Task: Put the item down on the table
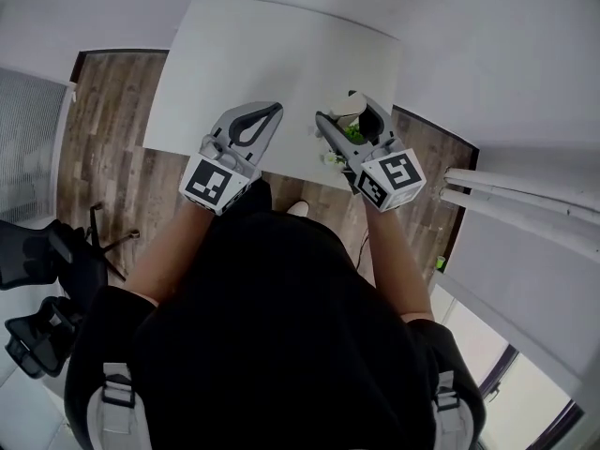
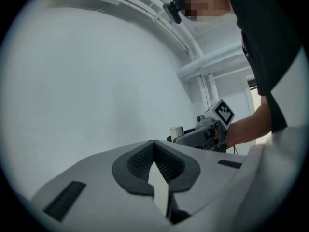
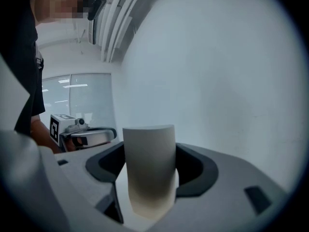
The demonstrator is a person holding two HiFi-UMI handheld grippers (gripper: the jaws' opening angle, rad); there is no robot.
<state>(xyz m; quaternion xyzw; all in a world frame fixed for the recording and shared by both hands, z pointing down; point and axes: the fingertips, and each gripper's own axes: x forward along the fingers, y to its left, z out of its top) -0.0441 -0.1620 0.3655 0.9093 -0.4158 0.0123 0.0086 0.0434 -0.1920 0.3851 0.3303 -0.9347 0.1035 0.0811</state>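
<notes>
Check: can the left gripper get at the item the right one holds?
Probably yes: nothing stands between the left gripper and the item. But its jaws are shut, and the right gripper clamps the item's sides.

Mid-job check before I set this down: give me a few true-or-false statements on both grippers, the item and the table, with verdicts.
1. The right gripper is shut on a white cylinder. True.
2. The left gripper holds a second item. False: its fingers are together with nothing between them.
3. The table has a white top. True.
4. In the head view the left gripper points at the black chair. False: its tip shows over the table's near edge, beside the right gripper.
</notes>
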